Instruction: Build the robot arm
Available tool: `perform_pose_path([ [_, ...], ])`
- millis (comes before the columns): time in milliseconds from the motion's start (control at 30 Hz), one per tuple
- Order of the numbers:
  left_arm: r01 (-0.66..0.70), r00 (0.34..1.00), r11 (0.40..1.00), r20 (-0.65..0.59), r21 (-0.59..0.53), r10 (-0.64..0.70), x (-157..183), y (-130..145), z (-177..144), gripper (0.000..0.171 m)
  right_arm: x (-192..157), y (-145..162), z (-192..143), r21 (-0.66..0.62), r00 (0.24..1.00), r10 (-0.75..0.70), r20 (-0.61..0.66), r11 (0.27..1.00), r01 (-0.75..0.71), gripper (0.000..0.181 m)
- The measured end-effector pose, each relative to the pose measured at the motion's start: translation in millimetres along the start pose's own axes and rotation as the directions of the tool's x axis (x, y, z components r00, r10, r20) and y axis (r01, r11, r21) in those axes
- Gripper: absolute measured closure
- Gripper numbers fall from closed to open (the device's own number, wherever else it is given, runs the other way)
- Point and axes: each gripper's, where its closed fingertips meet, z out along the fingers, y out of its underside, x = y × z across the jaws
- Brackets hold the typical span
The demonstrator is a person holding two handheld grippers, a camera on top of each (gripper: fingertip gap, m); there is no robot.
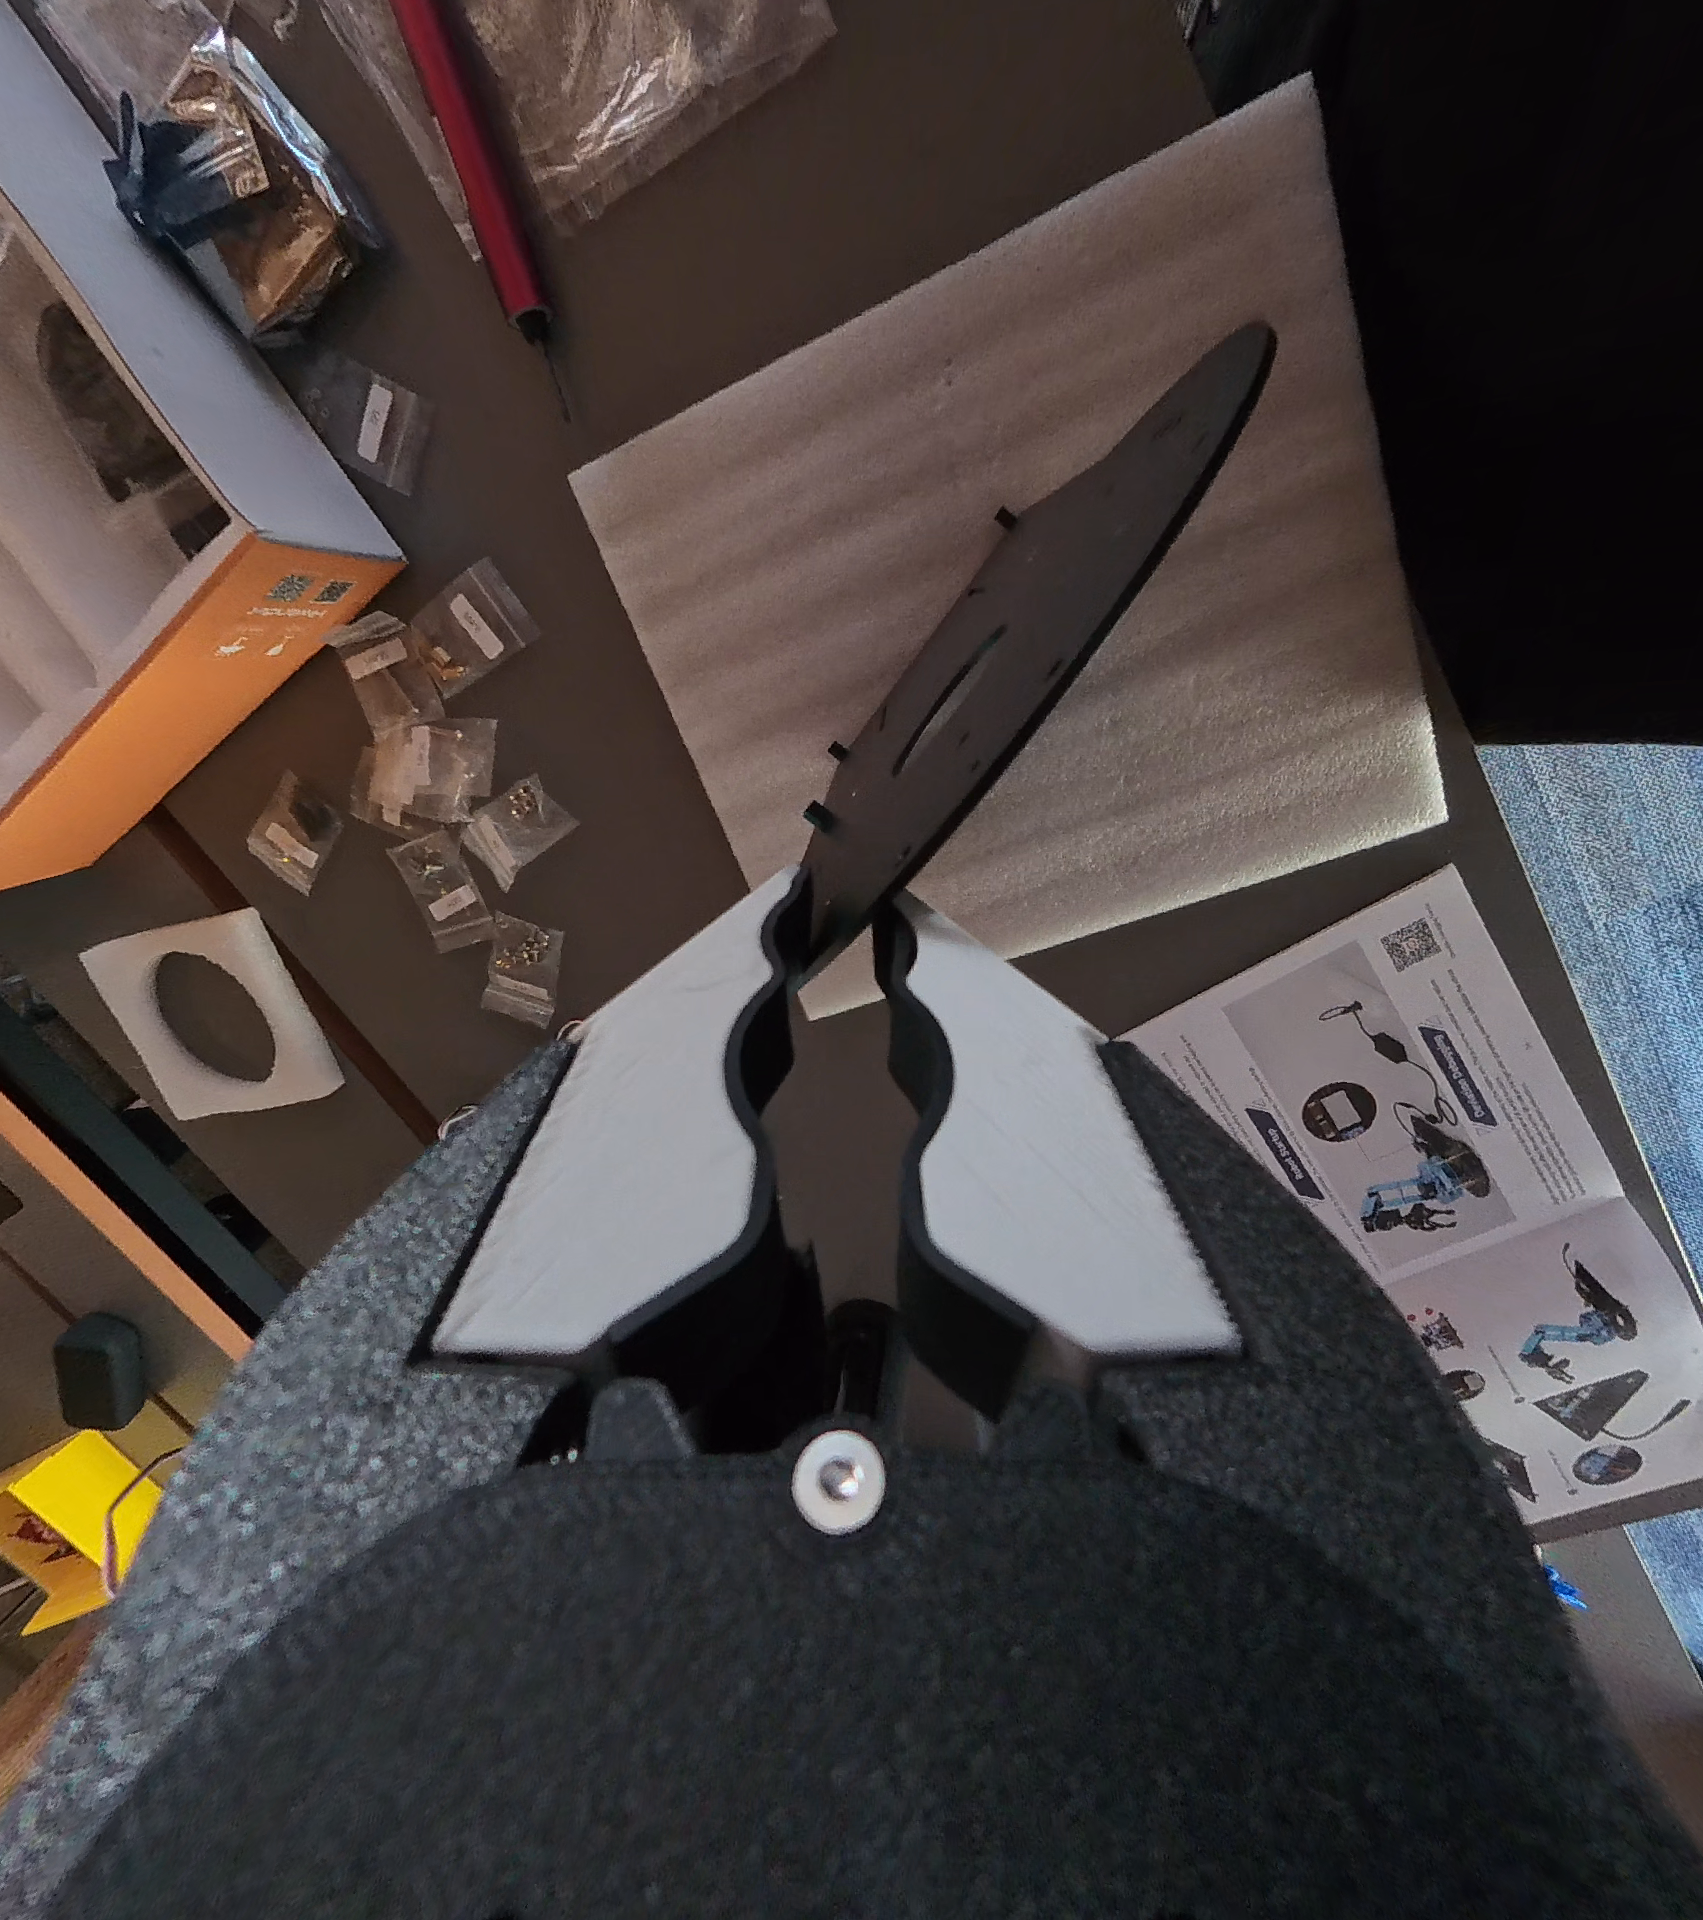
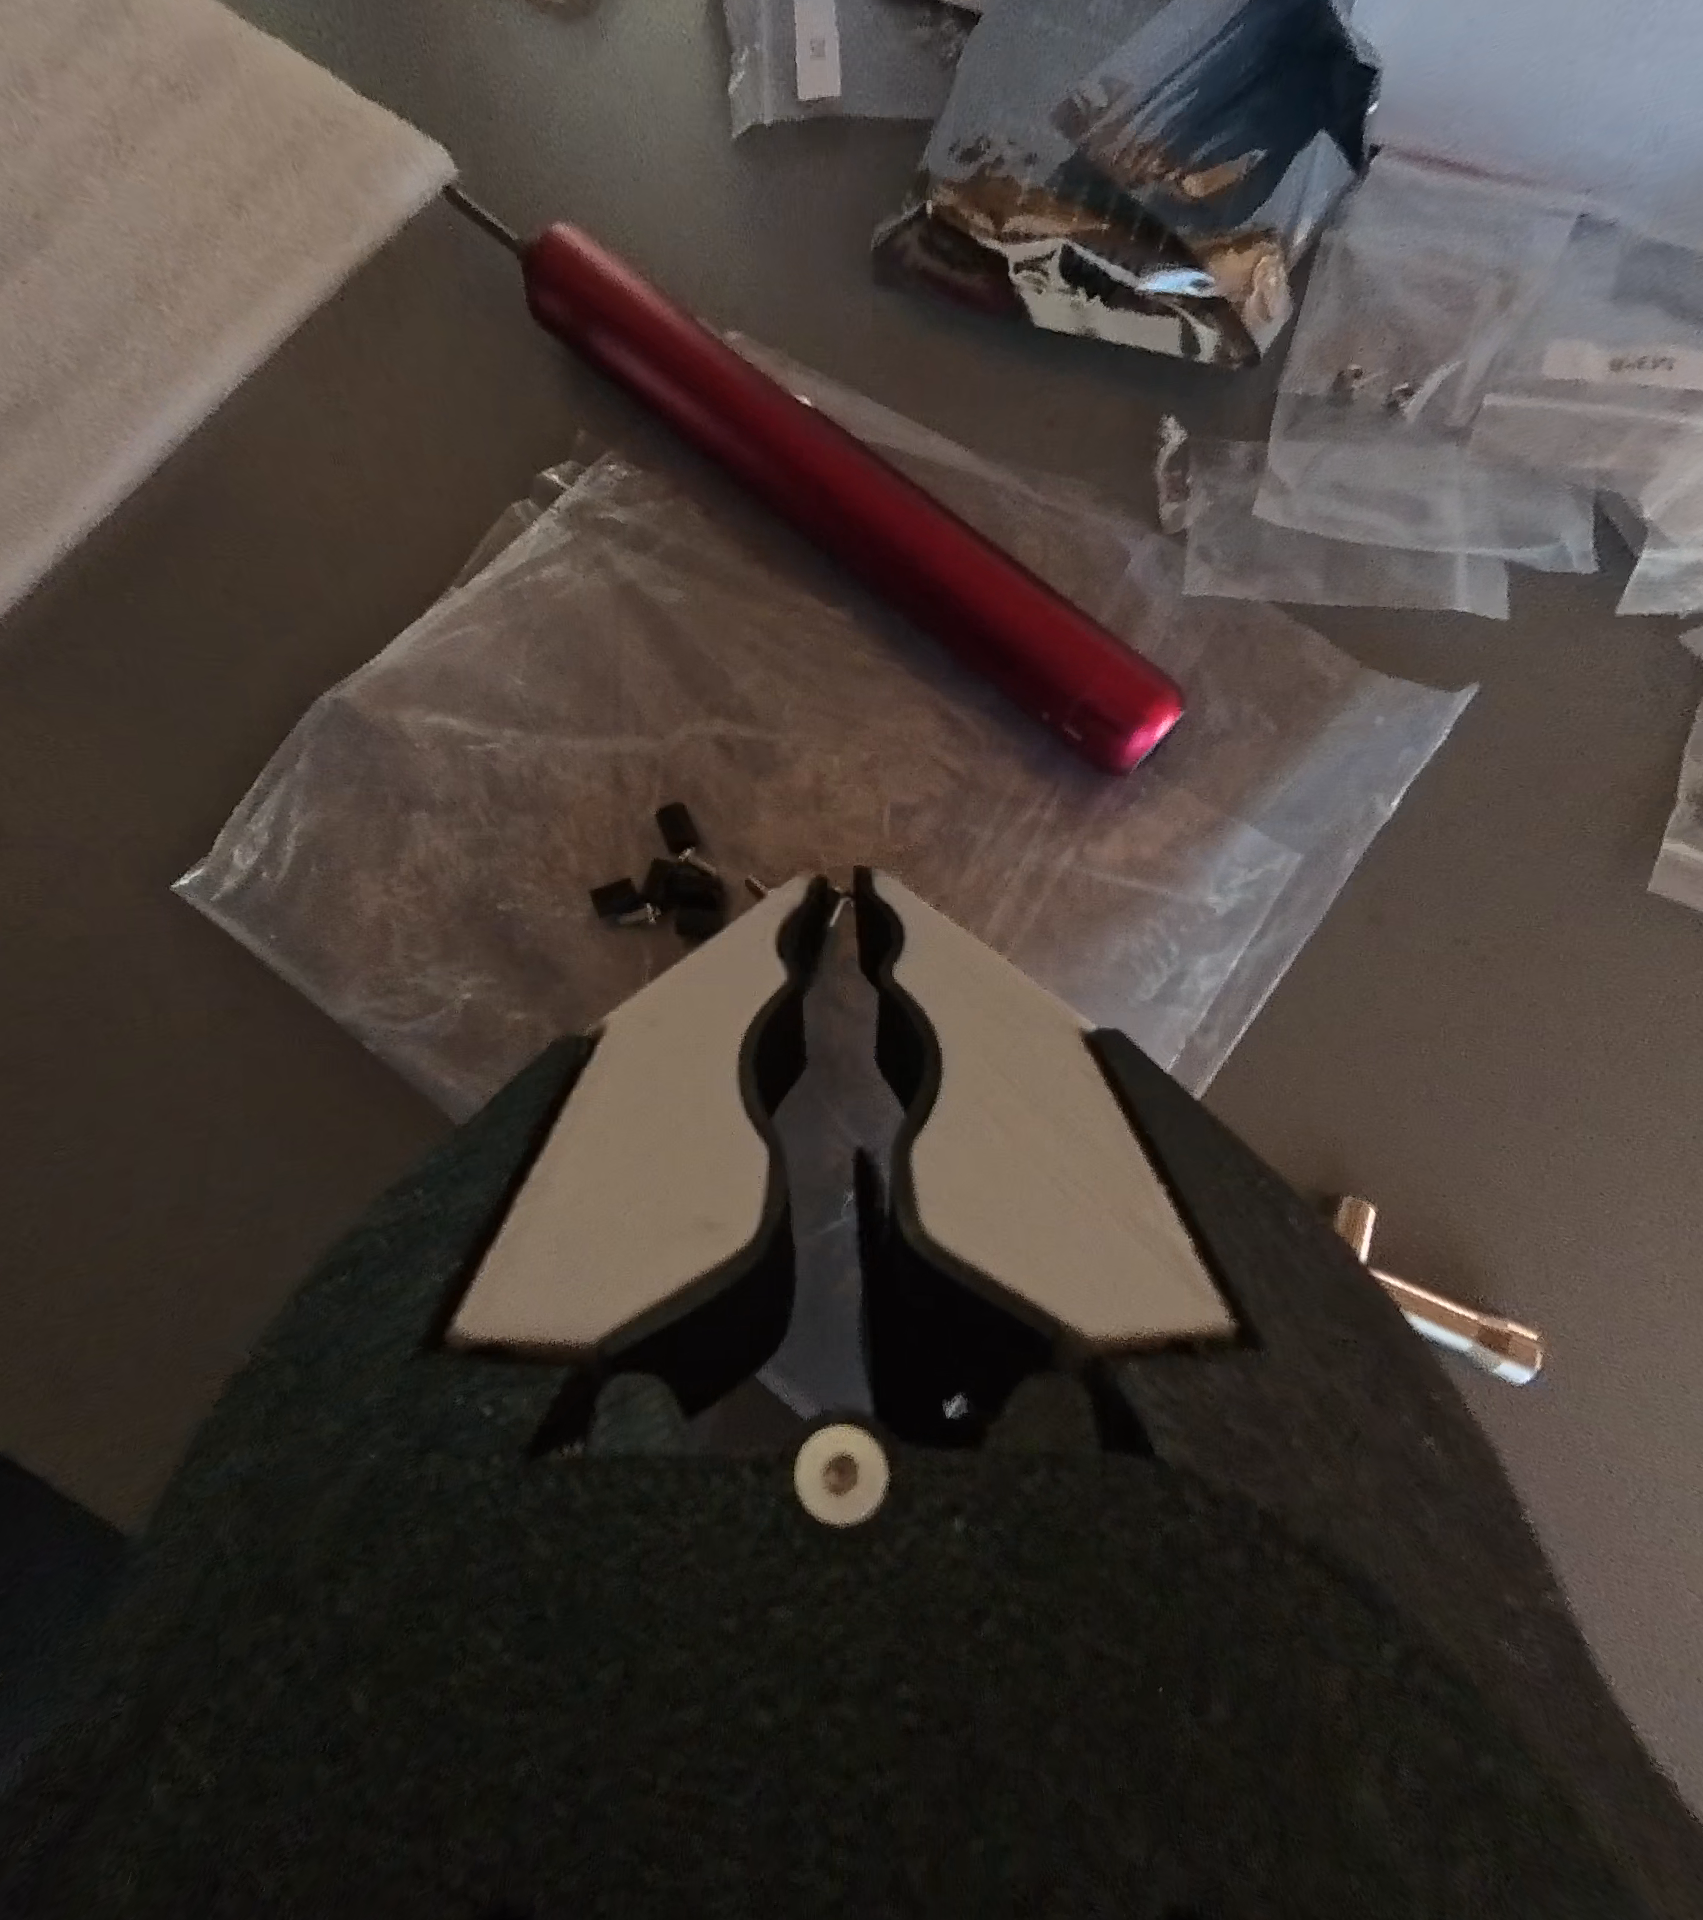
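Your left gripper (image 1: 842, 925) has its fingers nearly together, clamped on the near edge of a thin black plate (image 1: 1023, 644). The plate has small holes and an oval cut-out; you hold it tilted, off the surface, above a white foam sheet (image 1: 826, 447) that lies on the dark desk (image 1: 556, 665). Toward the desk's left edge sits an open orange box (image 1: 161, 686) with white foam inside, and between it and the foam sheet lies a scatter of small clear bags (image 1: 442, 769) of hardware. At the desk's right edge lies an open printed booklet (image 1: 1449, 1174).

Your right gripper (image 2: 839, 899) has its fingers drawn close, pinching a tiny pale piece, too small to make out. They hover over a clear plastic bag (image 2: 826, 727) lying flat on the desk, just beside a little heap of black parts (image 2: 665, 888) on that bag. A red screwdriver (image 2: 847, 499) lies partly across the bag's far edge.
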Motion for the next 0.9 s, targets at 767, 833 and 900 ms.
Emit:
perform_pose_path([
  [767,-0.038,0.999,0.999,-0.007,-0.014,0.038,-15,-9,3,0.161,-240,-107,-47,0.350,0.879,-0.334,0.341,0.912,0.211,0.179],
  [833,-0.050,0.999,0.998,-0.011,-0.025,0.050,-17,-10,4,0.161,-294,-112,-25,0.352,0.870,-0.332,0.366,0.914,0.200,0.178],
  [900,-0.061,0.998,0.998,-0.013,-0.031,0.061,-20,-12,5,0.161,-335,-110,5,0.316,0.871,-0.307,0.383,0.930,0.189,0.178],
])
